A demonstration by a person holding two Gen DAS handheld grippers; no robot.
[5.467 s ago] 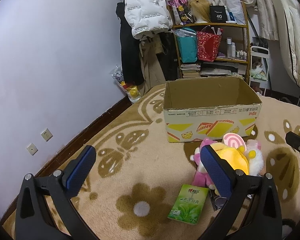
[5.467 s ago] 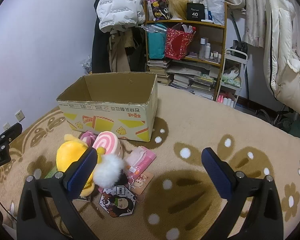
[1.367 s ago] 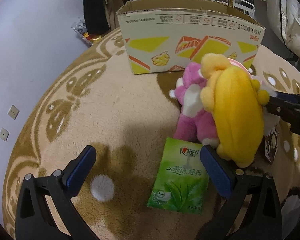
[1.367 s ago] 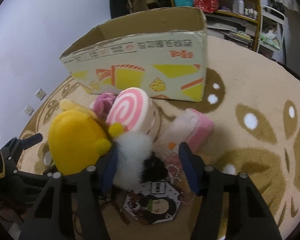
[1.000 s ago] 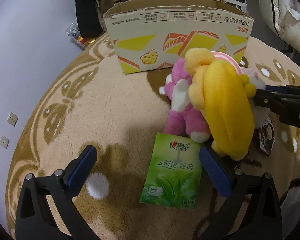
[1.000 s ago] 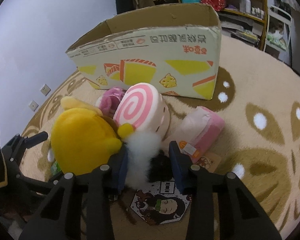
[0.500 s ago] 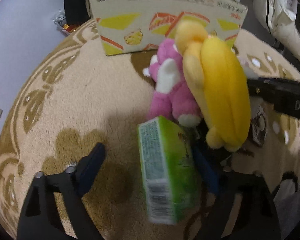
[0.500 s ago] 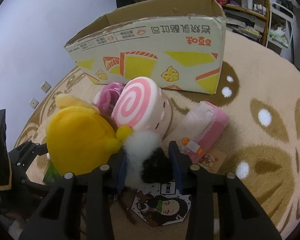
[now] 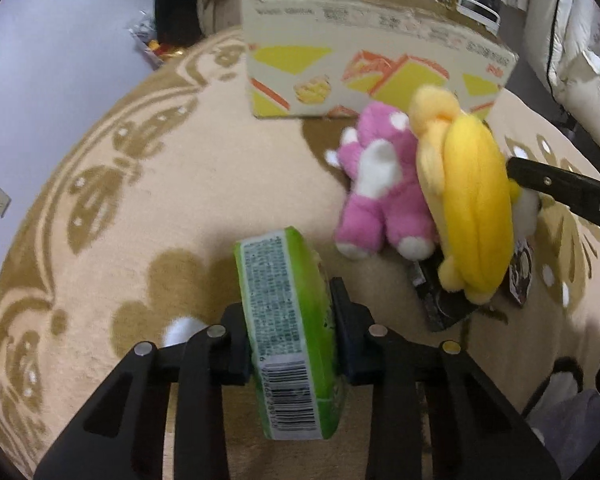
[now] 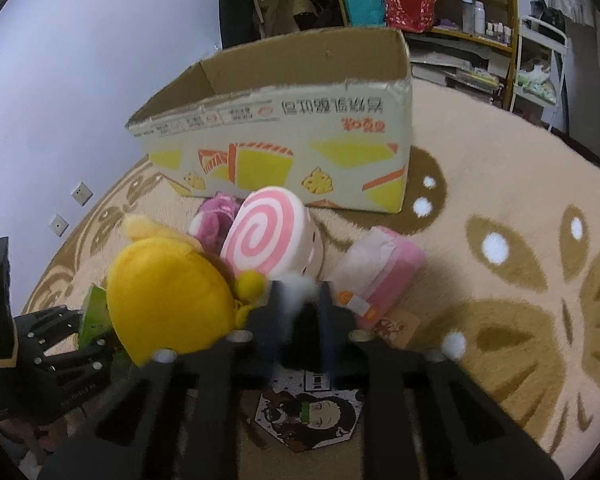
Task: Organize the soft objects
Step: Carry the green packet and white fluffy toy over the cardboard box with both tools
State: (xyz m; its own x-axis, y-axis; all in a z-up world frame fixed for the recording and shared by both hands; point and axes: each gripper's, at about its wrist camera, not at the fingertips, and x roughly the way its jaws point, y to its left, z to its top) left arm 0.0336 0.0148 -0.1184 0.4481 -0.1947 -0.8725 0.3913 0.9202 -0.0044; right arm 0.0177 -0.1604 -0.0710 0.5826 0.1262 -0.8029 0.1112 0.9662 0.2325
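Note:
My left gripper (image 9: 290, 312) is shut on a green tissue pack (image 9: 288, 316), held on edge just above the rug. A pink plush (image 9: 380, 192) and a yellow plush (image 9: 468, 204) lie ahead to the right, in front of the open cardboard box (image 9: 372, 68). My right gripper (image 10: 300, 312) is shut on a white-and-black fluffy toy (image 10: 300, 292), beside the yellow plush (image 10: 168, 304), a pink swirl cushion (image 10: 268, 236) and a pink tissue pack (image 10: 384, 268). The box (image 10: 284, 148) stands behind them.
A hexagonal character card (image 10: 312, 412) lies on the beige patterned rug (image 10: 500, 280) under my right gripper. Shelves with bags and bottles (image 10: 420, 4) stand behind the box. A wall with sockets (image 9: 0, 200) runs along the left.
My left gripper has closed on the green tissue pack and tipped it up on edge. My right gripper has closed tighter on the fluffy toy.

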